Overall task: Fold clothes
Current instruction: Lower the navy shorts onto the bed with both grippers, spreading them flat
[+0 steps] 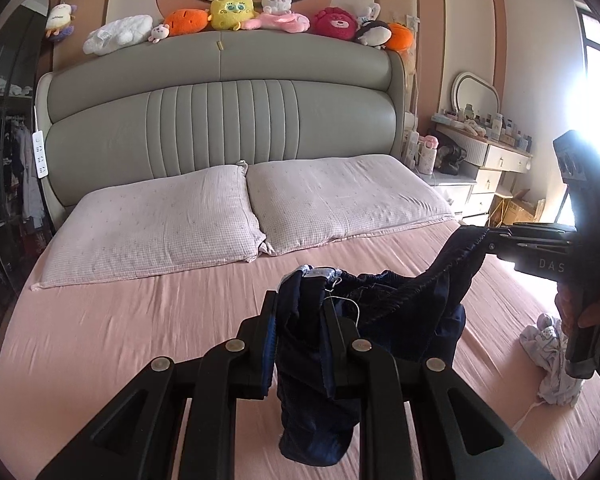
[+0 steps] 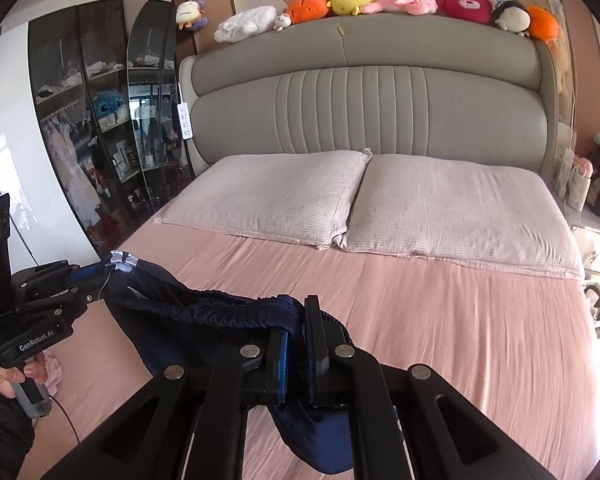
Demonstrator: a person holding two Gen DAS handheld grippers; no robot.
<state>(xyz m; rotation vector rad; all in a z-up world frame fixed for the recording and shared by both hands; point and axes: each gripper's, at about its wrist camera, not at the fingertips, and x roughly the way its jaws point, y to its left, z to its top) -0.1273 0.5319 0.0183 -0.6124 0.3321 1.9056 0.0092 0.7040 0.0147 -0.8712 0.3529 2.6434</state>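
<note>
Bed point(image 1: 140, 320) with a pink sheet fills both wrist views, its grey padded headboard point(image 1: 220, 128) at the far edge. Two pale checked pillows point(image 1: 160, 228) lie side by side along the head of the bed, touching each other in the middle. A row of plush toys point(image 1: 232, 12) sits on top of the headboard. A dark glass wardrobe point(image 2: 84, 120) stands beyond the bed's left edge, and a white dresser point(image 1: 496, 160) crowded with small bottles stands beyond the right edge, near a bright window.

Navy shorts point(image 1: 400, 312) hang above the middle of the bed, stretched by the waistband between the two grippers, with the rest of the cloth drooping below. The left gripper point(image 1: 300, 300) has its jaws clamped on one end of the waistband, where a pale label and loose thread show. The right gripper point(image 2: 296, 332) has its jaws clamped on the other end of the elastic band. A hand point(image 2: 8, 376) grips the left gripper's handle. A small crumpled pale garment point(image 1: 552, 364) lies near the bed's right edge, apart from the shorts.
</note>
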